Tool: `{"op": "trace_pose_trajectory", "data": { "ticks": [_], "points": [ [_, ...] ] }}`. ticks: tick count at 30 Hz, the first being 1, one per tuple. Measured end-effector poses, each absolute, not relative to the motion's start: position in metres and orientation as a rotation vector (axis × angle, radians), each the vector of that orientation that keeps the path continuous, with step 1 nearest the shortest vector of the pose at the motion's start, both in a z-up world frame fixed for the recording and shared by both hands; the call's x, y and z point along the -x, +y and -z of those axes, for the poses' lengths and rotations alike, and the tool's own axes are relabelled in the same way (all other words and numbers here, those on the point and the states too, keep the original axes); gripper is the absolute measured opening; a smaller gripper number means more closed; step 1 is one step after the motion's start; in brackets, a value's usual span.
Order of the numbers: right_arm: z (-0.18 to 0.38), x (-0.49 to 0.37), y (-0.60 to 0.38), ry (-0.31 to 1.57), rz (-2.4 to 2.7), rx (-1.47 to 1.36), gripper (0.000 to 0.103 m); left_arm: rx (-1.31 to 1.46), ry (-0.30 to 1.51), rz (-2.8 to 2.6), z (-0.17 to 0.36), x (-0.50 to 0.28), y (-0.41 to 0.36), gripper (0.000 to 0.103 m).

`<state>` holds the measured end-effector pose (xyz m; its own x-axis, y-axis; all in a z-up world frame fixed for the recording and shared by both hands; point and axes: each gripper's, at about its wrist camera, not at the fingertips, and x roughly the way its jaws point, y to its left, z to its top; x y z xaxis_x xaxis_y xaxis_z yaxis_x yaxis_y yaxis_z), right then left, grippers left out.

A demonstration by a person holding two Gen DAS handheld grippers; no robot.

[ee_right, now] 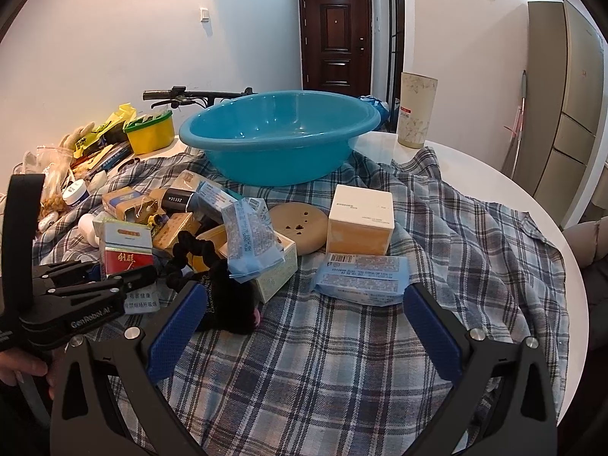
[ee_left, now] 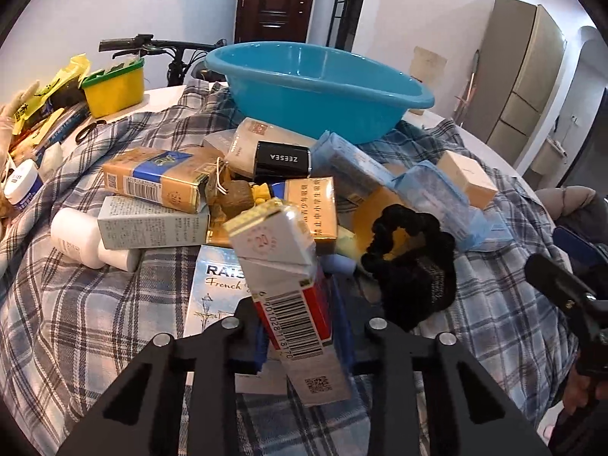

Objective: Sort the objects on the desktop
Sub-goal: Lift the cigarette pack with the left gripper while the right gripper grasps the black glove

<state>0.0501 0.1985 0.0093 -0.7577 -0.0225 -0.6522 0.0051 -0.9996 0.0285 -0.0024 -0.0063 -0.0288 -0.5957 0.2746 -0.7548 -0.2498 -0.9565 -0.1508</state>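
Left claw (ee_left: 300,326) clamps a red-and-white cigarette pack (ee_left: 283,285) at the near edge of the pile; right claw (ee_right: 300,326) hangs wide and empty.

Both views show the pack upright and a little tilted between the left pads, gripped low on its red part, with the gold-edged top free above. Just to its right lies a black scrunchie (ee_left: 410,262), and behind it sit more gold packs (ee_left: 159,180) and small boxes on the checked cloth (ee_left: 76,323). To do this well, I judge the lift should go straight up before any move toward the far blue basin (ee_left: 319,87), so the pack clears the scrunchie and the leaning packs. A thin carton can crush or twist in a low grip, so move slowly and keep it upright. The right claw, near a blue tissue packet (ee_right: 361,275), should stay out of the path.
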Motion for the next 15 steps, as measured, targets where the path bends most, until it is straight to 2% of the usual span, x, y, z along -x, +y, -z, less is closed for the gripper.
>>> {"op": "trace_pose_trajectory", "data": {
  "ticks": [9,15],
  "points": [
    [-0.010,-0.050,0.196,-0.033,2.916,-1.083,0.103,1.158,-0.016,-2.615,0.015,-0.009,-0.006,0.028],
    [-0.009,-0.050,0.194,-0.028,2.900,-1.080,0.103,1.212,0.010,-2.657,0.027,-0.009,-0.005,0.028]
  ]
}}
